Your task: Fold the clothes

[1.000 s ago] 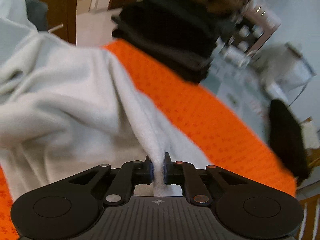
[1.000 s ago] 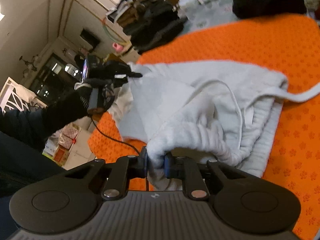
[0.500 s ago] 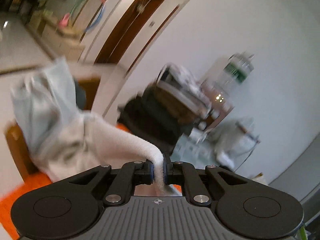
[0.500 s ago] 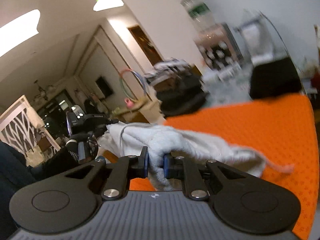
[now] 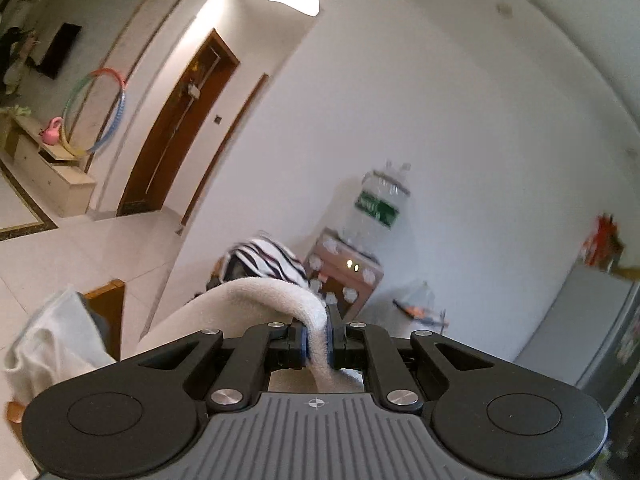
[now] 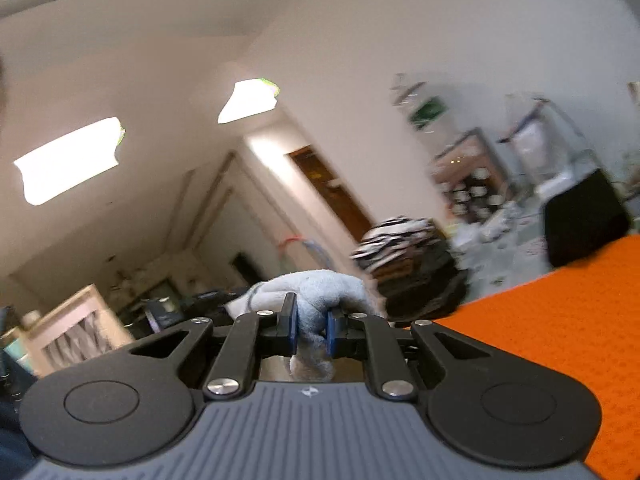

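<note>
A pale grey fleece garment [image 5: 256,304] is lifted in the air, gripped at two places. My left gripper [image 5: 318,338] is shut on a thin fold of it, and the cloth arches up and away to the left, down to a bunched part [image 5: 52,340]. My right gripper [image 6: 312,326] is shut on a thicker bunched wad of the same garment [image 6: 316,292]. Most of the garment hangs below both views and is hidden. The orange patterned mat [image 6: 560,312] lies low at the right of the right wrist view.
A stack of folded clothes with a black-and-white striped piece on top [image 5: 266,260] [image 6: 394,236] stands beyond the mat. A water dispenser [image 5: 376,220] stands by the white wall. A black object [image 6: 582,216] lies at the mat's far edge. A wooden chair [image 5: 108,308] stands at the left.
Both grippers have risen and tilted up from the mat, lifting the grey garment off it. The views now show walls and ceiling where the mat and the spread garment filled them.
</note>
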Demonstrator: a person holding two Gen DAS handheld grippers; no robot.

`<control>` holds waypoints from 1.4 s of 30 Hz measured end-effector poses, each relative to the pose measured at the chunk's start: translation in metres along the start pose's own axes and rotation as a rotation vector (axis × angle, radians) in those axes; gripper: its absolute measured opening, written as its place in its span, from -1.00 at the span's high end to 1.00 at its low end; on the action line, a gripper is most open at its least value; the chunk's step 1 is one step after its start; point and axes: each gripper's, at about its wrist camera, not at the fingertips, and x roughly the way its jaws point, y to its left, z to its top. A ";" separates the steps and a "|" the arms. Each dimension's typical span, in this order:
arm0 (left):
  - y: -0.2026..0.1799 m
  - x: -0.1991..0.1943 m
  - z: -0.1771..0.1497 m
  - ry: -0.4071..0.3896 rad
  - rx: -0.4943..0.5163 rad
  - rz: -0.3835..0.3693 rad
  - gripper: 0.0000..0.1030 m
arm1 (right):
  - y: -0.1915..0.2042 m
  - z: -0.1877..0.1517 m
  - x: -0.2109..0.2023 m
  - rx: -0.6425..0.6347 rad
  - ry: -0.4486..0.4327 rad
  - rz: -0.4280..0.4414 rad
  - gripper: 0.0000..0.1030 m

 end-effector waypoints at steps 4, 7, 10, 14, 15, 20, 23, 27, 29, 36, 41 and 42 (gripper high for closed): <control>-0.018 0.081 -0.030 0.104 -0.002 0.020 0.78 | -0.056 0.015 0.011 0.082 -0.004 -0.151 0.71; -0.036 0.144 -0.057 0.177 0.035 0.043 0.78 | -0.108 0.025 0.021 0.131 -0.017 -0.249 0.71; -0.049 0.204 -0.078 0.237 0.074 0.078 0.78 | -0.164 0.031 0.038 0.167 -0.016 -0.330 0.71; -0.060 0.273 -0.093 0.290 0.112 0.124 0.78 | -0.230 0.040 0.072 0.209 0.004 -0.394 0.71; -0.062 0.289 -0.096 0.300 0.126 0.135 0.78 | -0.244 0.044 0.081 0.218 0.007 -0.403 0.71; -0.067 0.361 -0.115 0.343 0.222 0.201 0.77 | -0.324 0.063 0.151 0.257 0.055 -0.454 0.71; -0.064 0.395 -0.130 0.369 0.273 0.238 0.77 | -0.371 0.066 0.189 0.279 0.103 -0.492 0.71; -0.059 0.439 -0.148 0.409 0.328 0.277 0.77 | -0.426 0.058 0.233 0.322 0.160 -0.540 0.71; -0.054 0.462 -0.159 0.435 0.343 0.294 0.77 | -0.448 0.050 0.251 0.330 0.185 -0.563 0.71; -0.037 0.519 -0.197 0.515 0.368 0.332 0.75 | -0.500 0.028 0.289 0.364 0.241 -0.623 0.71; -0.022 0.543 -0.220 0.570 0.371 0.355 0.68 | -0.514 0.020 0.296 0.379 0.264 -0.648 0.71; -0.020 0.546 -0.223 0.581 0.371 0.357 0.66 | -0.516 0.018 0.297 0.381 0.267 -0.653 0.71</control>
